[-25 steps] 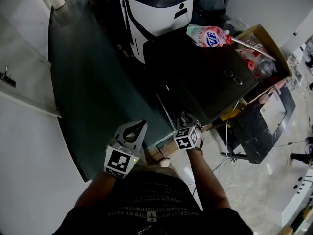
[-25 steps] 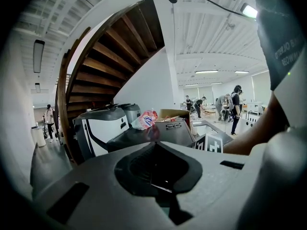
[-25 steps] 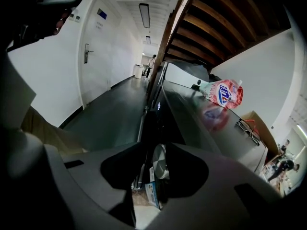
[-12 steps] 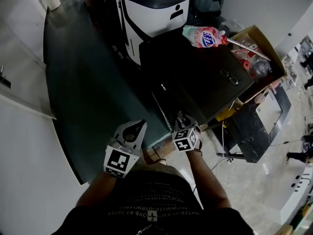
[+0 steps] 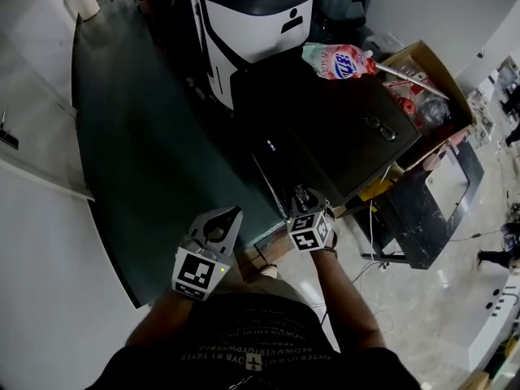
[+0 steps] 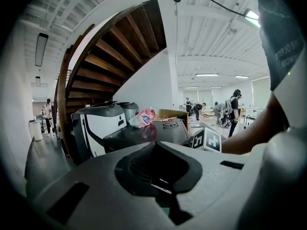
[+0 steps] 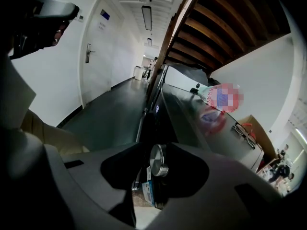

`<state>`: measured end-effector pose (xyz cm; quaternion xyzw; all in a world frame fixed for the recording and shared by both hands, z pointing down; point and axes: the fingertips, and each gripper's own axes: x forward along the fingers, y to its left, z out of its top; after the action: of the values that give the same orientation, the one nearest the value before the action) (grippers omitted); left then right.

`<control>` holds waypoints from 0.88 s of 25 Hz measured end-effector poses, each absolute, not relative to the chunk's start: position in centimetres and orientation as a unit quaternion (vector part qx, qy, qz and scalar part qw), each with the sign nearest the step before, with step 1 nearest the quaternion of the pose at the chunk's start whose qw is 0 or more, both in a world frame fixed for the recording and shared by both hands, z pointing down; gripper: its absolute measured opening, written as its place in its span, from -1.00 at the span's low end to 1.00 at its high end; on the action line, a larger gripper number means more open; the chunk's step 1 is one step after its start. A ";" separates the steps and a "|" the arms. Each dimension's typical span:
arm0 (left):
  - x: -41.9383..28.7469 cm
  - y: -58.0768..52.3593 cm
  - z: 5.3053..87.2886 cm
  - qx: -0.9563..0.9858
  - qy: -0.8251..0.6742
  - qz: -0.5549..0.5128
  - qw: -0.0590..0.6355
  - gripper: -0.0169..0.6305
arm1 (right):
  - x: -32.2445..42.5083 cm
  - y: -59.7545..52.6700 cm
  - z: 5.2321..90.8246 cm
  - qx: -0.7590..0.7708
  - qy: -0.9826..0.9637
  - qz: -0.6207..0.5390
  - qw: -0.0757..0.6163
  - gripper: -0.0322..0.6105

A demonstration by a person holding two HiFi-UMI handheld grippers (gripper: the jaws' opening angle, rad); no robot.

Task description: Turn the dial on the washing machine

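The washing machine (image 5: 325, 128) is a black box with a glossy top, in front of me. My right gripper (image 5: 302, 195) reaches down to its front edge. In the right gripper view the silver round dial (image 7: 158, 161) sits between the two jaw tips of the right gripper (image 7: 157, 150), which close on its rim. The dial itself is hidden in the head view. My left gripper (image 5: 234, 214) hangs to the left, away from the machine, its tips together and nothing in them; the left gripper view shows the left gripper (image 6: 156, 145) aimed over the machine's top.
A pink detergent pouch (image 5: 341, 62) and a pair of glasses (image 5: 386, 126) lie on the machine's top. A cardboard box (image 5: 439, 96) of clutter stands to its right, a white and black appliance (image 5: 252, 23) behind it. A wooden staircase (image 6: 115, 51) rises overhead.
The head view has shifted slightly. Both grippers stay where they were, the right one still at the dial.
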<state>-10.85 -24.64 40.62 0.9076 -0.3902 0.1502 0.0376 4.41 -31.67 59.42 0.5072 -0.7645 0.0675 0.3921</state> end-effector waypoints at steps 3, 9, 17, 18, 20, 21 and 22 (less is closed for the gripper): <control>-10.7 -24.3 40.7 0.908 -0.388 0.152 0.039 -0.94 | 4.0 -32.2 59.6 0.502 -0.765 0.067 0.397 -0.50; -10.8 -23.8 41.1 0.908 -0.385 0.161 0.045 -0.94 | 4.0 -31.6 60.9 0.497 -0.759 0.080 0.412 -0.43; -10.3 -23.0 40.5 0.909 -0.386 0.154 0.038 -0.94 | 5.3 -30.3 61.8 0.505 -0.754 0.089 0.410 -0.42; -10.4 -22.8 40.6 0.907 -0.388 0.157 0.039 -0.94 | 5.3 -30.2 62.0 0.505 -0.754 0.088 0.410 -0.42; -10.8 -22.5 40.7 0.905 -0.393 0.159 0.040 -0.94 | 5.3 -30.1 62.0 0.505 -0.756 0.088 0.408 -0.42; -11.0 -22.5 40.5 0.904 -0.395 0.159 0.037 -0.94 | 5.2 -30.1 61.8 0.505 -0.759 0.087 0.403 -0.42; -11.1 -22.5 40.2 0.904 -0.396 0.158 0.035 -0.94 | 5.2 -30.2 61.3 0.507 -0.763 0.086 0.393 -0.42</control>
<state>-11.09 -22.46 40.22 0.9038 -0.3963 0.1581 0.0347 5.17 -30.15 61.27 0.5067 -0.7627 0.0858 0.3926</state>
